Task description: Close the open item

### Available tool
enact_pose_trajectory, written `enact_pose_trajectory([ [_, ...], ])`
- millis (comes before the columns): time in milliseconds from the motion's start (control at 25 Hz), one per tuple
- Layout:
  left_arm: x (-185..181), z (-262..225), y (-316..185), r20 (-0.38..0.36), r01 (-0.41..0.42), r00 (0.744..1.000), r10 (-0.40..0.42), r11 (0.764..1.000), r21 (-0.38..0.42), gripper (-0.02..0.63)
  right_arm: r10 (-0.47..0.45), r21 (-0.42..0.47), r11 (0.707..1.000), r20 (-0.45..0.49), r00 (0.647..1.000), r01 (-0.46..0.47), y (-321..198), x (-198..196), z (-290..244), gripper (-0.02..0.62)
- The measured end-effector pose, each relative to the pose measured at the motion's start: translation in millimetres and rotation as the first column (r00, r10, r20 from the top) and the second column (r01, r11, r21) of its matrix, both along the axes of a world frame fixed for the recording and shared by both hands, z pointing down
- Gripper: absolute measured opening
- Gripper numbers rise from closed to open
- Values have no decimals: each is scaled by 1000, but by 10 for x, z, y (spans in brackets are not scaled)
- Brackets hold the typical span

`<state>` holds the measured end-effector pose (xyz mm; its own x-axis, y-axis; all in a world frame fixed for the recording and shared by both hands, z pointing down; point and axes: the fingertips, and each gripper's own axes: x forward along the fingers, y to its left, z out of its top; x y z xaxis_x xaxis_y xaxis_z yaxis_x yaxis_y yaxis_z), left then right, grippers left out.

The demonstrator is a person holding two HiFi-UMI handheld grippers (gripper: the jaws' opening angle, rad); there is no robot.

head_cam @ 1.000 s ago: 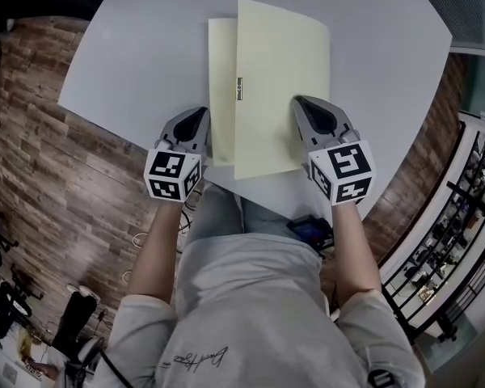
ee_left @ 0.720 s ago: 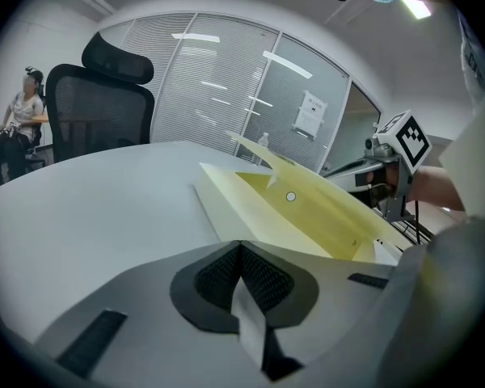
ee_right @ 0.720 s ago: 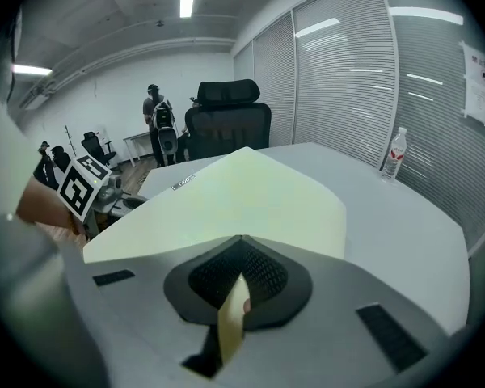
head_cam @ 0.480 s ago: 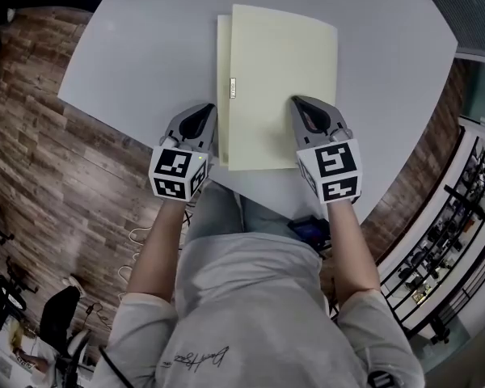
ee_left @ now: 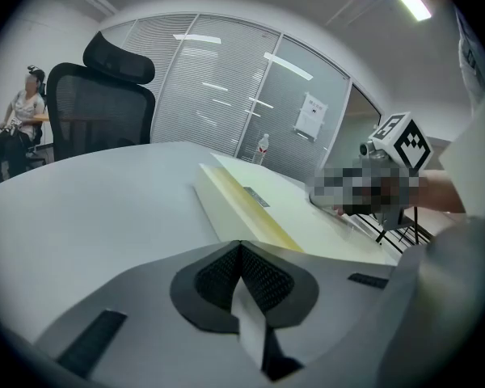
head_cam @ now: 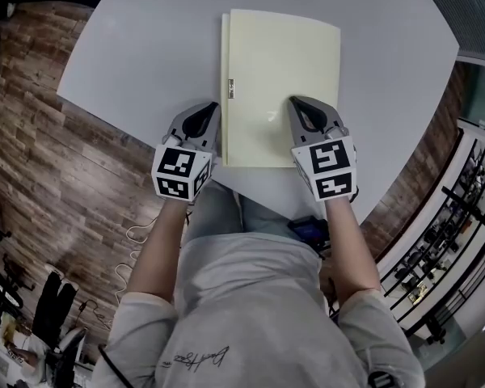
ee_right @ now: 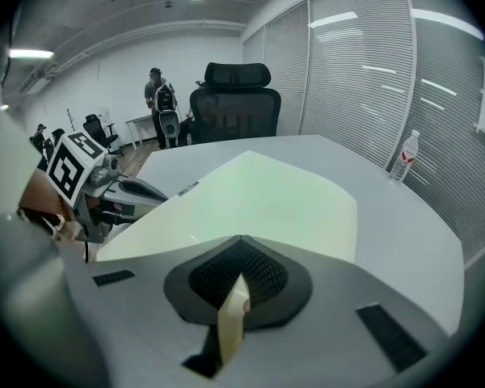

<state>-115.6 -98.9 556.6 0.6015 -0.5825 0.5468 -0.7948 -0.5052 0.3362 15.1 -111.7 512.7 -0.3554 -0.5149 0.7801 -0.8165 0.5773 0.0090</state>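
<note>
The pale yellow folder (head_cam: 279,87) is lying flat on the grey counter (head_cam: 145,47), centred just ahead of the person. Its top cover is lying down over the lower layer, and only a narrow strip of that layer is showing along the left edge, beside a small label (head_cam: 229,88). By this evidence the folder is reading as closed or very nearly closed.

The right hand-held gripper (head_cam: 293,100) is resting its tip on the near right part of the cover. Its 2 jaws are sitting together with nothing between them. This placement is most likely serving to press the cover flat with the closed tip.

The left hand-held gripper (head_cam: 213,106) is sitting just beside the near left edge of the folder, at the spine side. Its jaws are likewise meeting with nothing held. It is probably bracing the folder against sliding left under the pressing load.

Around the folder, nothing is obstructing either hand-held gripper. A water bottle (ee_right: 402,158) is standing at the far right of the counter, well apart from the folder. A black office chair (ee_right: 234,99) is standing beyond the far edge. Wood-pattern floor (head_cam: 32,136) is showing to the left.
</note>
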Motion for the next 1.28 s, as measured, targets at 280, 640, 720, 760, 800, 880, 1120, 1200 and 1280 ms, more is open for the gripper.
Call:
enact_pose_trajectory([
  [280, 14, -8, -8, -5, 6, 1000, -5, 1000, 1, 9, -13, -12, 1000, -12, 1000, 13, 20, -31, 44, 12],
  [640, 32, -18, -25, -9, 8, 1000, -8, 1000, 2, 9, -26, -25, 999, -30, 999, 25, 22, -46, 91, 13],
  [720, 42, -18, -23, -10, 8, 1000, -8, 1000, 2, 9, -27, -26, 999, -36, 999, 27, 26, -46, 103, 12],
  [760, 44, -19, -22, -10, 8, 1000, -8, 1000, 2, 9, -27, -27, 999, -40, 999, 26, 27, -45, 109, 12],
  [800, 46, -21, -22, -10, 8, 1000, -8, 1000, 3, 9, -27, -29, 999, -43, 999, 26, 28, -45, 116, 12],
  [880, 48, -24, -22, -10, 10, 1000, -10, 1000, 3, 9, -29, -33, 999, -48, 998, 27, 28, -44, 129, 13],
  [1120, 48, -11, -6, -11, 11, 1000, -11, 1000, 6, 9, -53, -47, 998, -83, 995, 50, 50, -57, 196, 12],
  [1200, 42, -16, -16, -11, 12, 1000, -12, 1000, 6, 9, -67, -60, 996, -102, 992, 61, 50, -64, 218, 12],
  [1280, 35, -15, -31, -10, 14, 1000, -14, 1000, 5, 9, -79, -69, 995, -123, 989, 71, 46, -68, 245, 13],
])
